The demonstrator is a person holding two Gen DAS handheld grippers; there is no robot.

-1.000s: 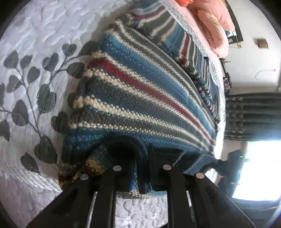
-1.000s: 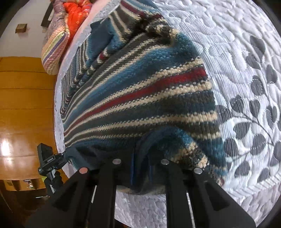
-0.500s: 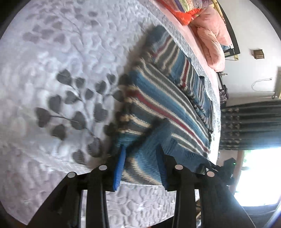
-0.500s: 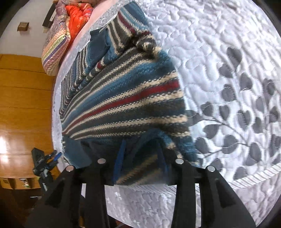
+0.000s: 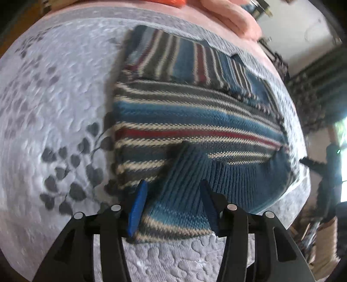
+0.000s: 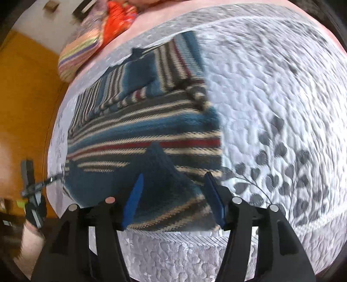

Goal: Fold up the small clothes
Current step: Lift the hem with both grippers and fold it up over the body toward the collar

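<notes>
Sweater [image 5: 195, 121] hem just released ahead of both grippers, left [image 5: 173, 206] and right [image 6: 173, 201], now spread; fold laid.

both tongs [image 5: 173, 206] [image 6: 173, 199] gape (blue pads apart)

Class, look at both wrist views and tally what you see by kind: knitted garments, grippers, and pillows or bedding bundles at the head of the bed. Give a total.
Striped sweater: 1
Grippers: 2, left gripper and right gripper, both open
Pillows or bundles: 2, pink pillow and striped bundle
Total: 5
</notes>
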